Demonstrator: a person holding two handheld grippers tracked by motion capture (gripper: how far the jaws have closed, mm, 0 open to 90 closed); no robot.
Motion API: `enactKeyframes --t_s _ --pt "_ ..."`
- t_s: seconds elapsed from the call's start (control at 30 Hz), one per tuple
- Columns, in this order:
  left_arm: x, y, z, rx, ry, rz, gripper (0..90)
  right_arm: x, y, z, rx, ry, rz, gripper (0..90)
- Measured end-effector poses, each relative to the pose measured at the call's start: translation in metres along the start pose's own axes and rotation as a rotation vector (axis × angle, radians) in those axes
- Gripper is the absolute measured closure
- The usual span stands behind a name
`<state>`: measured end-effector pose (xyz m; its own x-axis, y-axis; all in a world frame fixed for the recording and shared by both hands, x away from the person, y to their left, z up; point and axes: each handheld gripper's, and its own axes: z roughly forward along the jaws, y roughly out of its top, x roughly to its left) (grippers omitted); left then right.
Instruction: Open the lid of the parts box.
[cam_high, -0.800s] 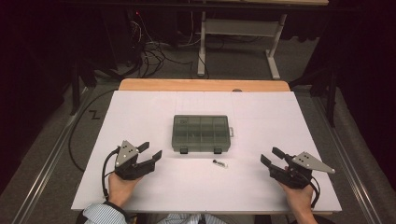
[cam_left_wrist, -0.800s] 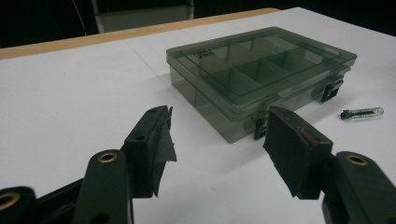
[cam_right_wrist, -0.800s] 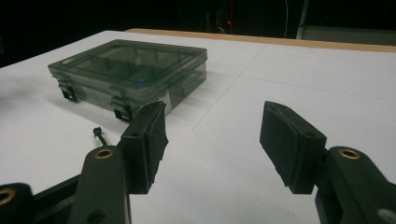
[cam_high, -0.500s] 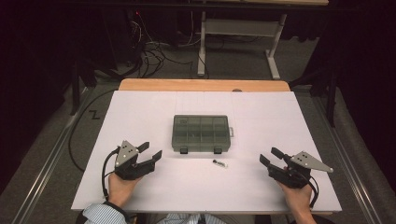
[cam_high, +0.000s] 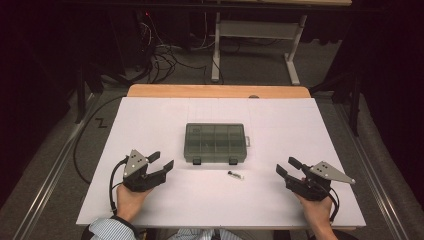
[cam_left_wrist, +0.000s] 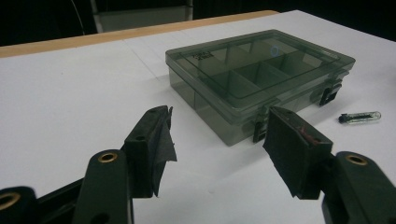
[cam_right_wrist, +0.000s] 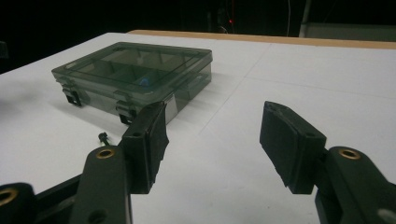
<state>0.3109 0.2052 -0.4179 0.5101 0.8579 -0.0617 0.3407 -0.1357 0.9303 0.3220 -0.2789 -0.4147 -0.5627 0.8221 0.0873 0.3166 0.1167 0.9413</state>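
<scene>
A smoky-grey clear compartment box (cam_high: 215, 143) lies closed in the middle of the white table (cam_high: 150, 120), with two black latches on its near side. A small clear capsule-like part (cam_high: 235, 175) lies just in front of the box. My left gripper (cam_high: 161, 161) rests at the near left, open and empty, pointing toward the box (cam_left_wrist: 254, 77); the small part (cam_left_wrist: 359, 116) lies to its right. My right gripper (cam_high: 287, 167) rests at the near right, open and empty, with the box (cam_right_wrist: 135, 74) ahead to its left and the small part (cam_right_wrist: 102, 136) partly hidden behind its left jaw.
A wooden strip (cam_high: 218, 91) runs along the table's far edge. Beyond it stand a grey metal frame (cam_high: 255, 35) and loose cables (cam_high: 160, 52) on the floor. A black cable (cam_high: 82, 145) trails off the table's left side.
</scene>
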Motion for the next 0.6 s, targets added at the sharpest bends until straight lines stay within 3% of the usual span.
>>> enactKeyframes --t_s 0.6 --pt "-0.0006 0.0018 0.0079 0.0 -0.002 0.013 40.4 0.0004 0.0042 0.0057 -0.02 0.007 0.009 43.0"
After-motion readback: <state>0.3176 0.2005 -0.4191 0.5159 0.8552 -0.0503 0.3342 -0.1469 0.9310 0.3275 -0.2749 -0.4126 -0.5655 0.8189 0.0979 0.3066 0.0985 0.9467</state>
